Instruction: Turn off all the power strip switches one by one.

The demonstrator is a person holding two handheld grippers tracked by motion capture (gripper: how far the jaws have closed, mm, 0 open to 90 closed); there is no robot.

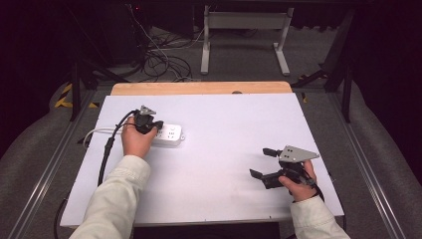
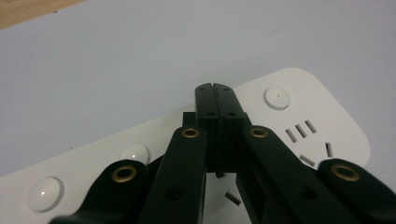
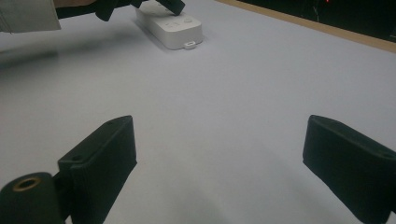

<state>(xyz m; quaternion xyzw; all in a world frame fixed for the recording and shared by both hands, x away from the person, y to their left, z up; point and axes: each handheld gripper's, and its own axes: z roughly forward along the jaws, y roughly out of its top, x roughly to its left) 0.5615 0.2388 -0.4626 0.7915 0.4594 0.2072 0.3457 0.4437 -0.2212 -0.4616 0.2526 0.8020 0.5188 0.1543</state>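
A white power strip (image 1: 171, 134) (image 3: 173, 30) lies flat on the left half of the white table (image 1: 234, 119). My left gripper (image 1: 148, 123) hovers over the strip's left part and points down at it. In the left gripper view its jaws (image 2: 215, 93) are shut, pads pressed together just above the strip's face (image 2: 299, 107), between its round buttons and socket slots. I cannot tell whether the tips touch the strip. My right gripper (image 1: 262, 162) is held low near the table's front right, open wide with nothing between its jaws (image 3: 219, 140).
The strip's white cord (image 1: 97, 132) runs off the table's left edge. A wooden strip (image 1: 199, 88) borders the far edge. Beyond it are floor cables (image 1: 164, 62) and a white frame's legs (image 1: 244, 45). Bare table lies between the two grippers.
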